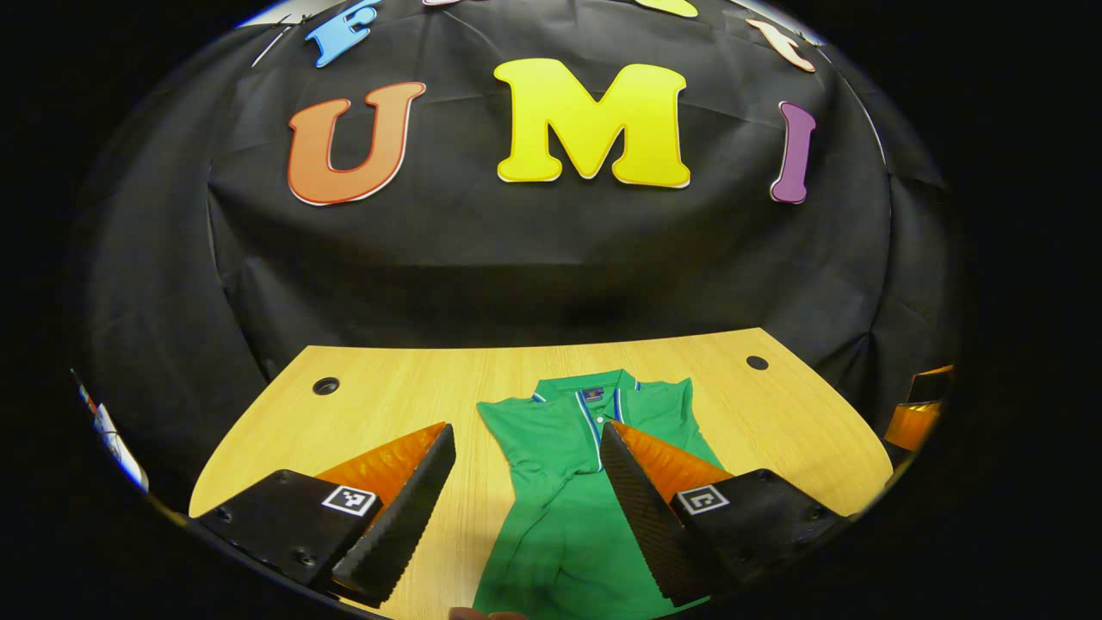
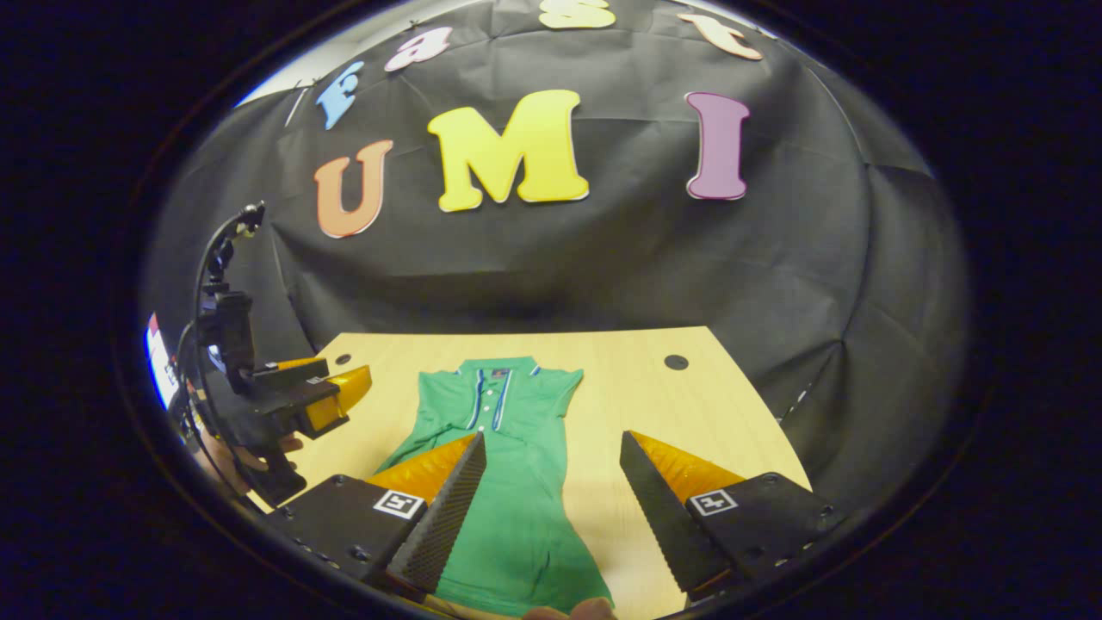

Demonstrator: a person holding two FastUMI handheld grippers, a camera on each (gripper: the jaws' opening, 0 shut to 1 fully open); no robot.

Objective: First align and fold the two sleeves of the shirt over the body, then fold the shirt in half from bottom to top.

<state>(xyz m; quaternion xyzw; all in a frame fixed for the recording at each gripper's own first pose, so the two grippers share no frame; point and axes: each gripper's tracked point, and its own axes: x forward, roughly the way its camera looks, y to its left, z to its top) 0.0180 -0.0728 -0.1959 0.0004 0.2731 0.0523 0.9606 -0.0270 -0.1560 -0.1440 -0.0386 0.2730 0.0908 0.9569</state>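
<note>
Both grippers hover over the near edge of the table (image 1: 387, 396), left gripper (image 1: 527, 469) and right gripper (image 2: 551, 478) spread wide, gripping nothing. The green shirt (image 2: 508, 482) lies flat just beyond, collar at the far end.

Bare table (image 2: 689, 405) lies right of the green shirt (image 2: 508, 482), room for my right gripper (image 2: 551, 482). My left gripper (image 2: 331, 392) crowds the shirt's other side.

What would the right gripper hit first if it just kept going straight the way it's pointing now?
Probably the bare wooden table just right of the green polo shirt. The right gripper is open, and the gap between its fingers frames the shirt's right edge and the bare wood. Depth is unclear, so this is only a best guess.
</note>
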